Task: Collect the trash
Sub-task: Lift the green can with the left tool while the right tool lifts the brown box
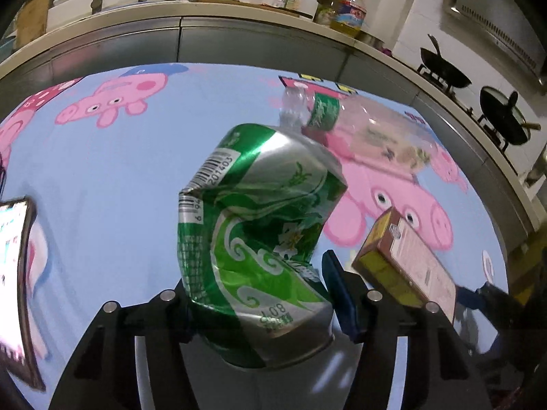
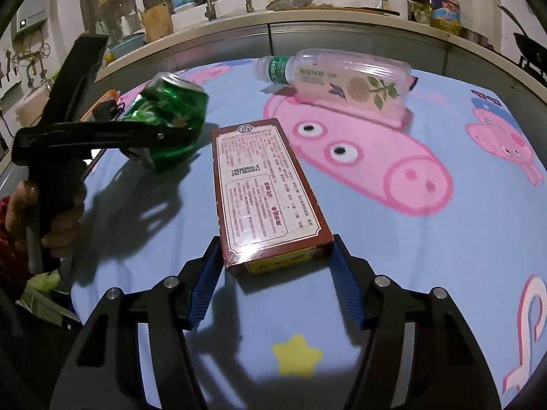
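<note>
Green and silver, the crushed can [image 1: 256, 235] sits clamped between the fingers [image 1: 336, 290] of our left gripper [image 1: 259, 294], raised clear of the table [image 1: 112, 177]. From the right wrist view we see the same can [image 2: 171, 119] off to the left, held in the black frame of the left gripper [image 2: 150, 133], with a hand [image 2: 58, 218] wrapped around its handle and a red patterned sleeve [image 2: 10, 253] behind it.

Our right gripper [image 2: 273, 270] has its blue fingers [image 2: 205, 280] pressed on either side of the near end of a brown carton [image 2: 263, 191]. The carton is long and flat, its printed face up, and it points away from us across the table [image 2: 427, 290]. In the left wrist view that carton [image 1: 407, 259] shows at the right, tilted, with a yellow end panel towards us.

Farther back, a clear plastic bottle [image 2: 338, 75] with a green cap band lies on its side on the table, well apart from both grippers; the left wrist view shows it [image 1: 359, 126] just beyond the can.

Covering the table is a light blue cloth printed with pink cartoon pigs and a yellow star [image 2: 295, 353]. A phone [image 1: 15, 273] with a lit screen shows at the left edge of the left wrist view. Behind the table runs a kitchen counter [image 2: 307, 20] with a sink, bottles and black woks [image 1: 444, 71].
</note>
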A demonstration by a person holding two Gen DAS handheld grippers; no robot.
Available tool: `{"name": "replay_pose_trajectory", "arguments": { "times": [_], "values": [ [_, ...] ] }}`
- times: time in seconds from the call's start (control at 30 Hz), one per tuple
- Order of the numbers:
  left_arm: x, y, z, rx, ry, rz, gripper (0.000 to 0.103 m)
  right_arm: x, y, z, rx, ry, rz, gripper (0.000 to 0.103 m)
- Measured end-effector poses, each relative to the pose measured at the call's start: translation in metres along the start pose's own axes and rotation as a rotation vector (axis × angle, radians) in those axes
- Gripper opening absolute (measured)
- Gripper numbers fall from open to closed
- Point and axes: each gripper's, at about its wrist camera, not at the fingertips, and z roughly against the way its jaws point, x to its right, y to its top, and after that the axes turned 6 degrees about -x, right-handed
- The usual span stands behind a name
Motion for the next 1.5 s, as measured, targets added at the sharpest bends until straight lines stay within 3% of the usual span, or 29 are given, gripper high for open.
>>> {"name": "replay_pose_trajectory", "arguments": {
  "times": [0.23,0.33,0.47,0.7,0.8,0.83,0.9,0.97,1.1,1.27,1.33,1.5],
  "values": [
    [0.006,-0.003,0.001,-0.029,0.046,0.026,0.062,-0.011,-0.004,-0.002,0.005,-0.039,0.044,0.075],
    [0.007,-0.006,0.001,-0.030,0.064,0.037,0.078,-0.011,-0.005,-0.002,0.007,-0.041,0.035,0.076],
    [0.009,-0.011,0.001,-0.016,0.084,0.021,0.080,-0.006,-0.004,0.002,0.015,-0.036,0.003,0.077],
    [0.001,-0.009,0.001,-0.020,0.005,0.054,0.093,-0.004,0.002,-0.001,0.022,-0.049,-0.016,0.081],
    [0.006,-0.008,-0.002,-0.027,0.021,0.034,0.096,-0.006,0.007,-0.005,0.023,-0.054,-0.005,0.081],
    [0.009,-0.007,-0.003,-0.035,0.032,0.026,0.097,-0.007,0.010,-0.009,0.011,-0.060,0.003,0.080],
    [0.010,-0.006,-0.005,-0.046,0.036,0.030,0.099,-0.009,0.014,-0.014,0.004,-0.085,0.030,0.065],
    [0.012,-0.004,-0.006,-0.058,0.046,0.040,0.099,-0.011,0.016,-0.016,0.004,-0.107,0.054,0.062],
    [0.019,-0.002,-0.012,-0.084,0.106,0.035,0.099,-0.003,0.010,-0.011,0.029,-0.154,0.048,0.060],
    [0.035,0.000,-0.023,-0.135,0.250,0.026,0.099,0.031,-0.008,0.011,0.087,-0.153,-0.043,0.060],
    [0.038,0.003,-0.026,-0.148,0.291,0.062,0.100,0.047,-0.017,0.021,0.106,-0.119,-0.083,0.060],
    [0.035,0.016,-0.030,-0.188,0.339,0.207,0.100,0.075,-0.026,0.036,0.124,-0.161,-0.088,0.060]
  ]
}}
